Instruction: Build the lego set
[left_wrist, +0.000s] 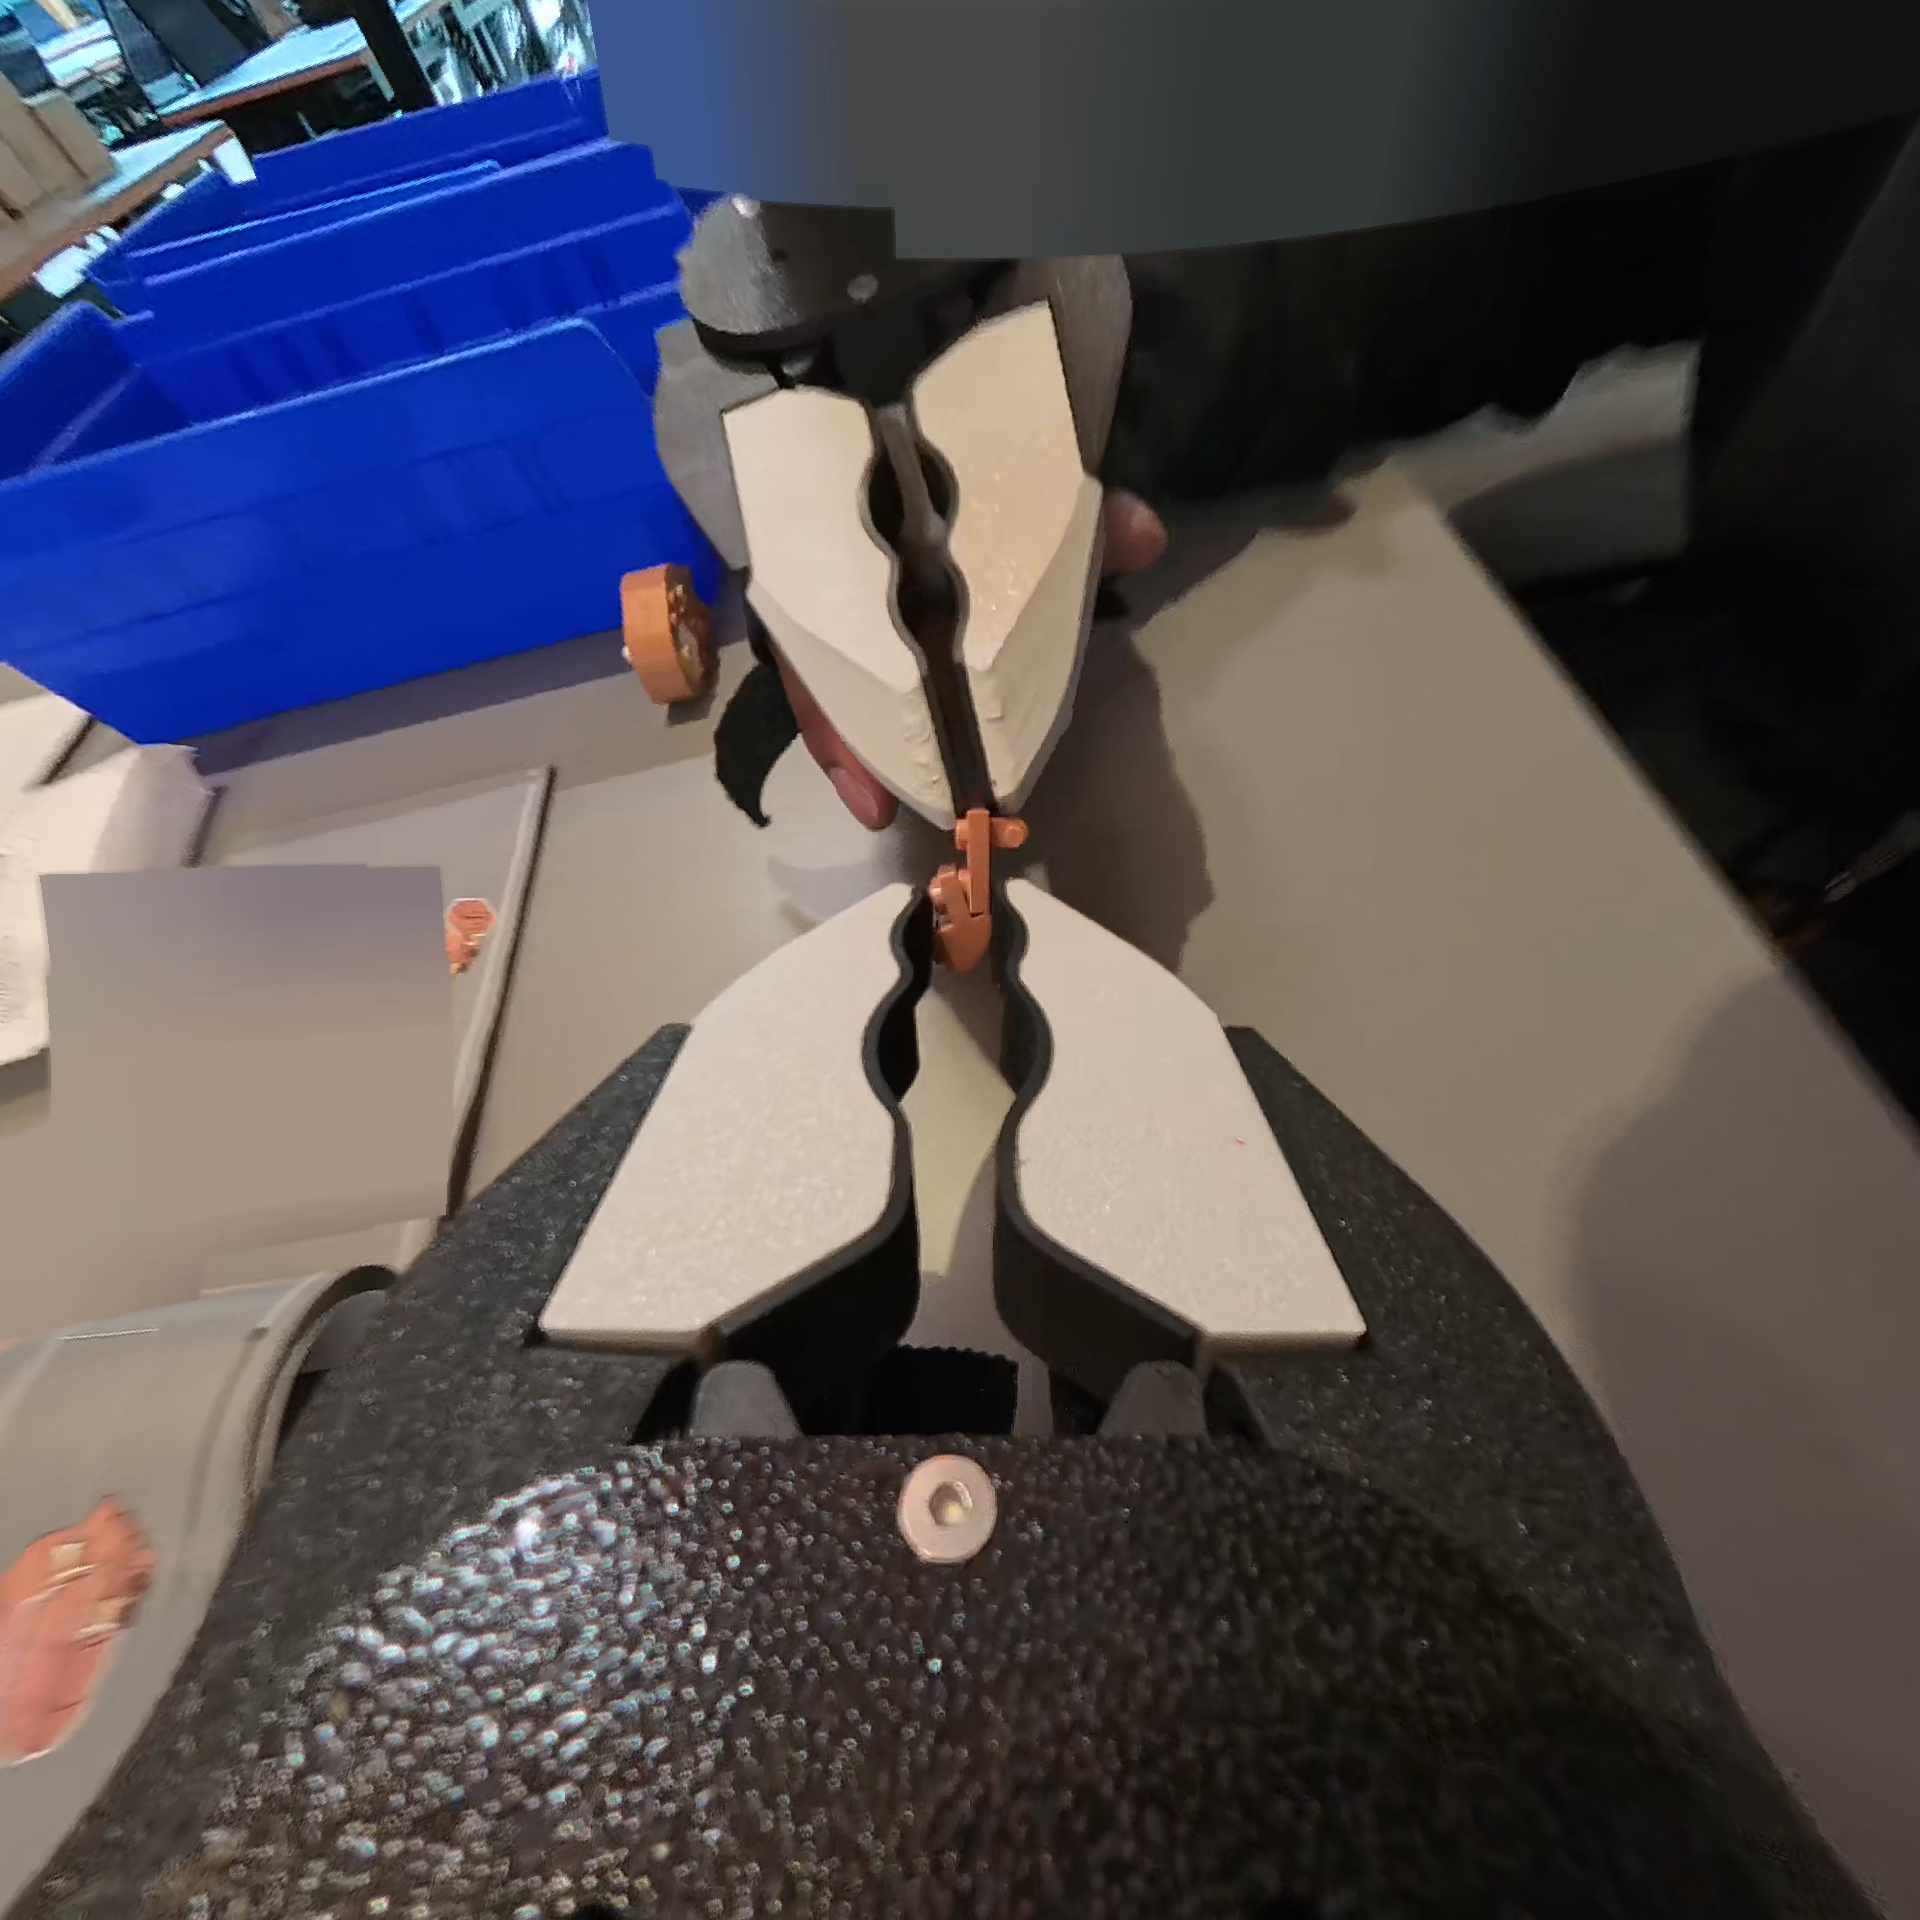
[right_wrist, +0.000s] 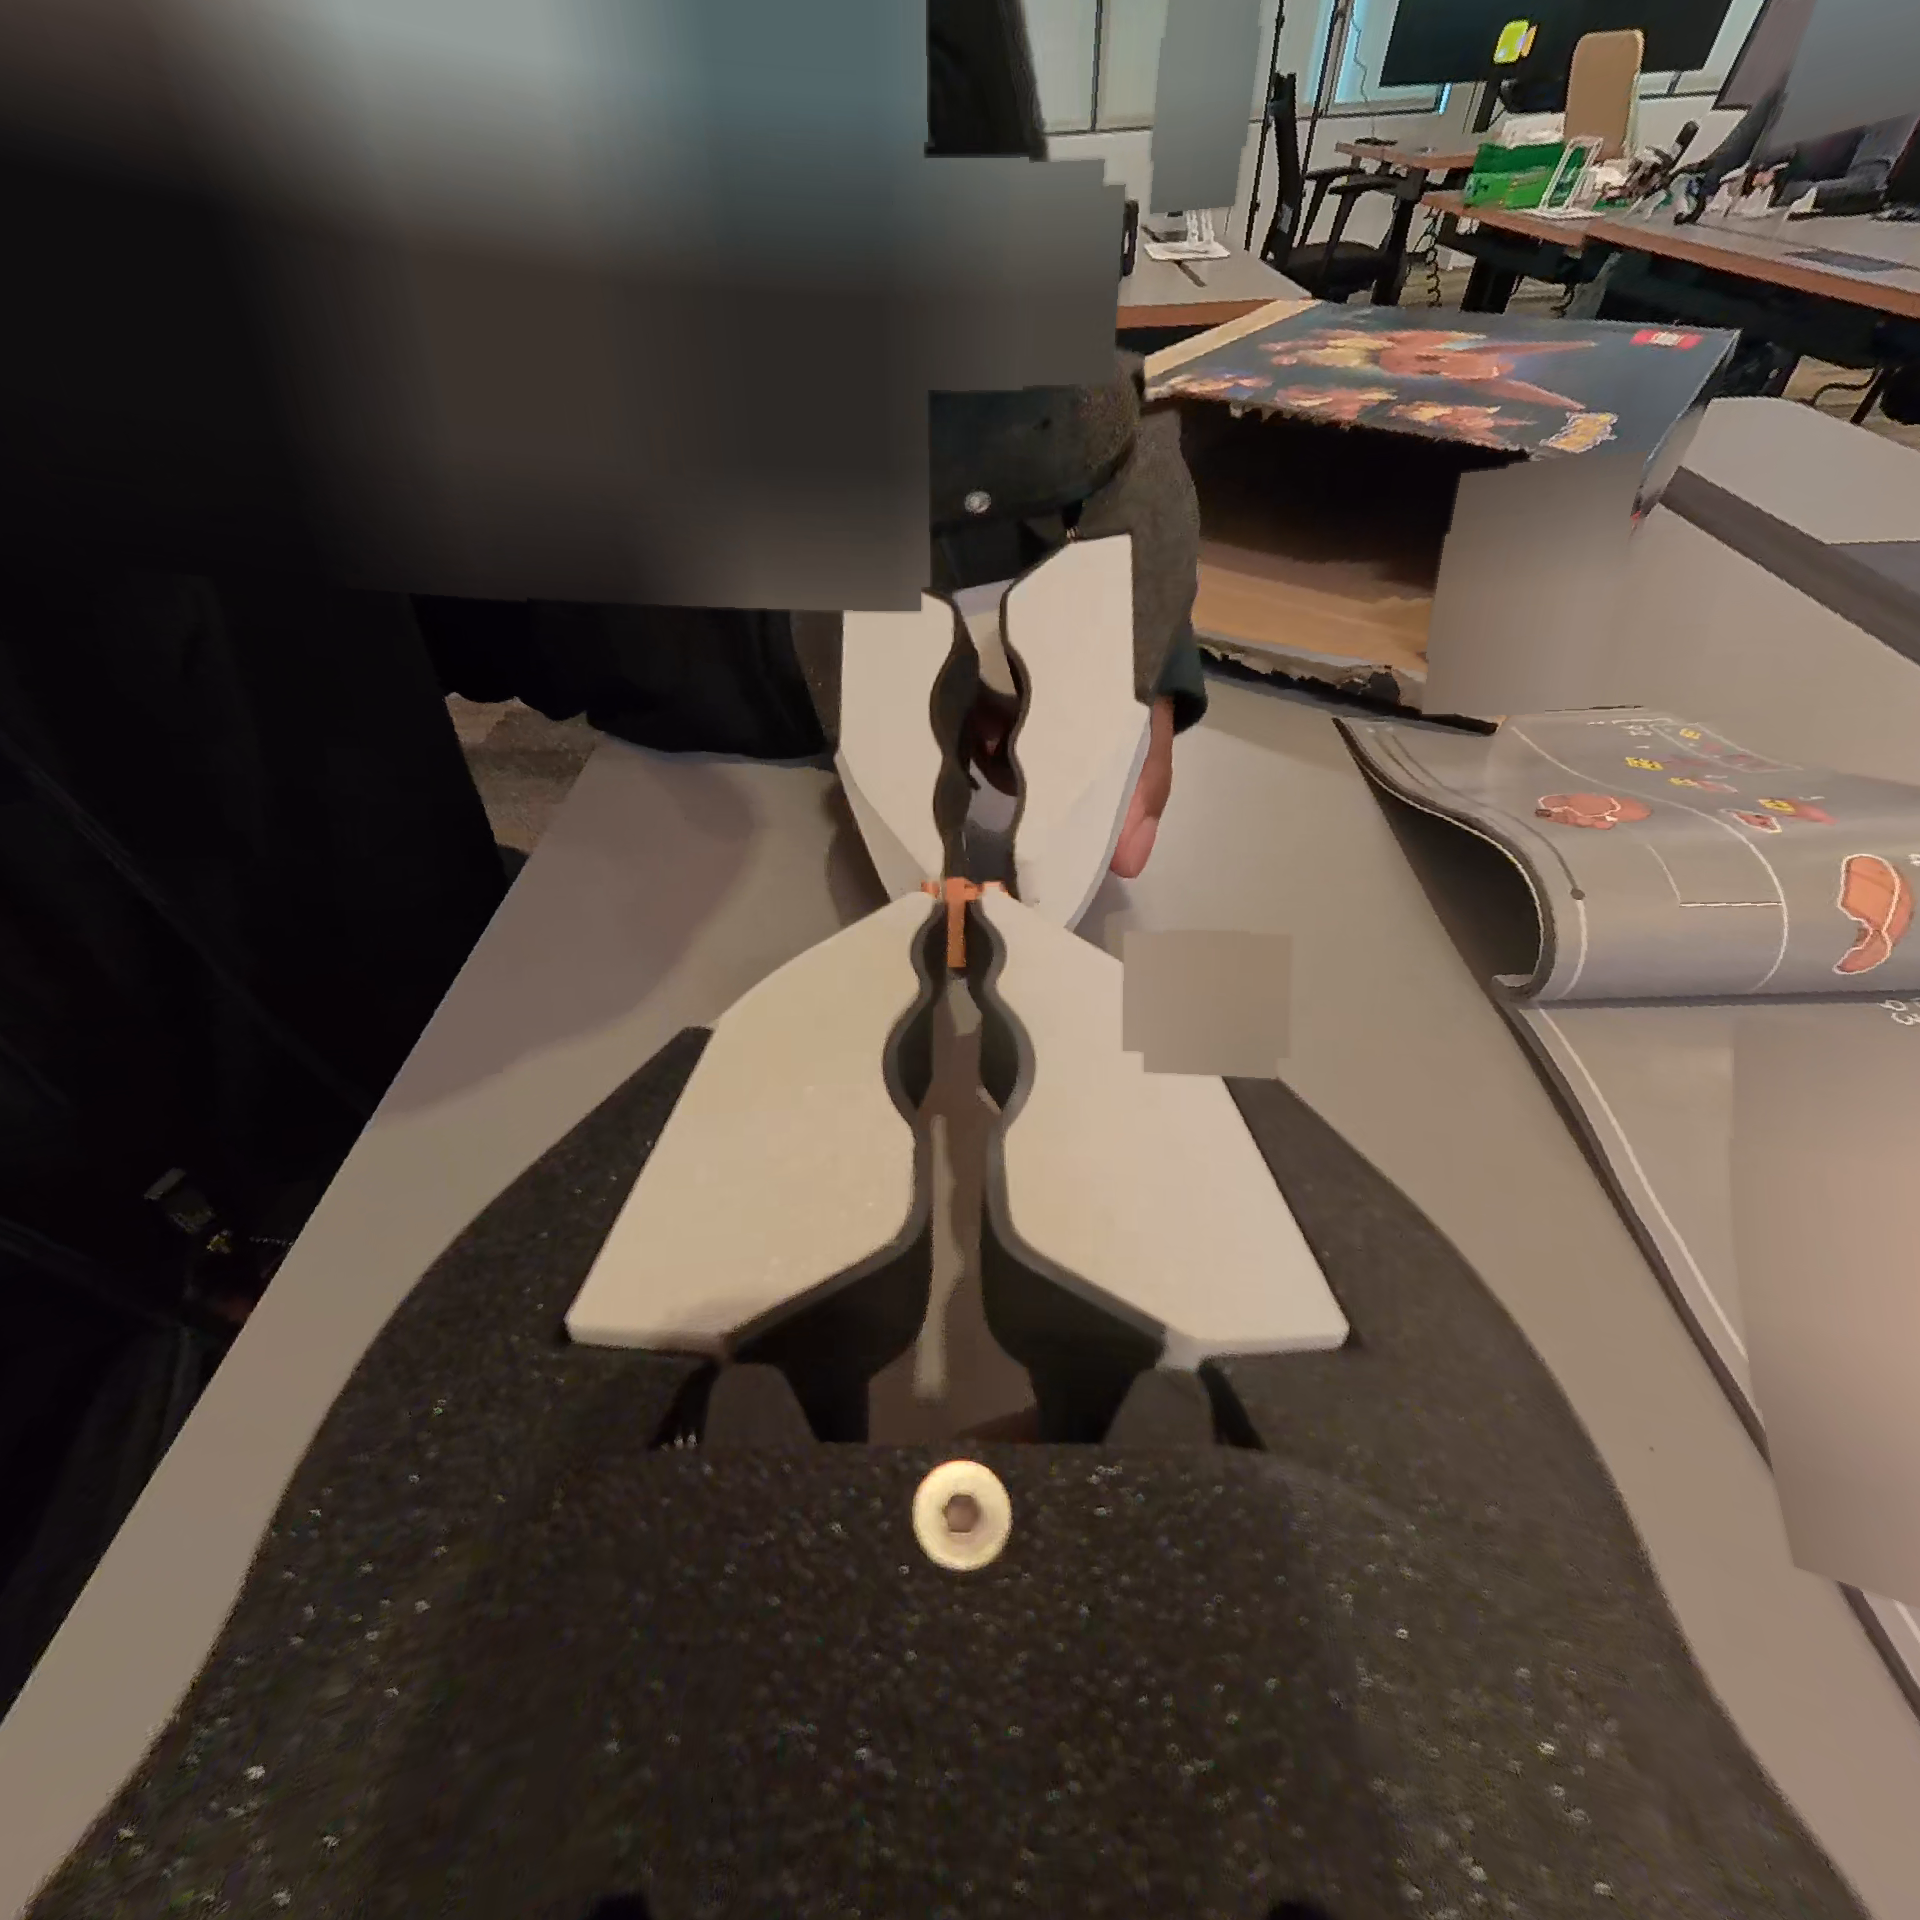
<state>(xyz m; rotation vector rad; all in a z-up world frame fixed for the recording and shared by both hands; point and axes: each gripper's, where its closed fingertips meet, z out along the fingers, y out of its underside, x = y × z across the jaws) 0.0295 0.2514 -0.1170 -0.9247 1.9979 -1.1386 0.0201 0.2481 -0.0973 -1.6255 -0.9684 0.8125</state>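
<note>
Two hand-held grippers meet tip to tip over the grey bench (left_wrist: 1403, 831), near its middle. Several blue bins (left_wrist: 343, 499) stand along the far left edge; exact count unclear. One torn printed box (right_wrist: 1434, 416) and one open booklet (right_wrist: 1683, 862) lie toward the right edge. One loose brown round part (left_wrist: 665, 634) sits beside the bins.

Left hand-held gripper (left_wrist: 961, 925): jaws narrowly parted, pinching a small brown brick piece (left_wrist: 961, 920). Right hand-held gripper (right_wrist: 954, 914): nearly closed on a thin brown strip (left_wrist: 979, 836), which touches the first piece. Judged step: joining the two. Next calls for fine alignment and a steady press.
</note>
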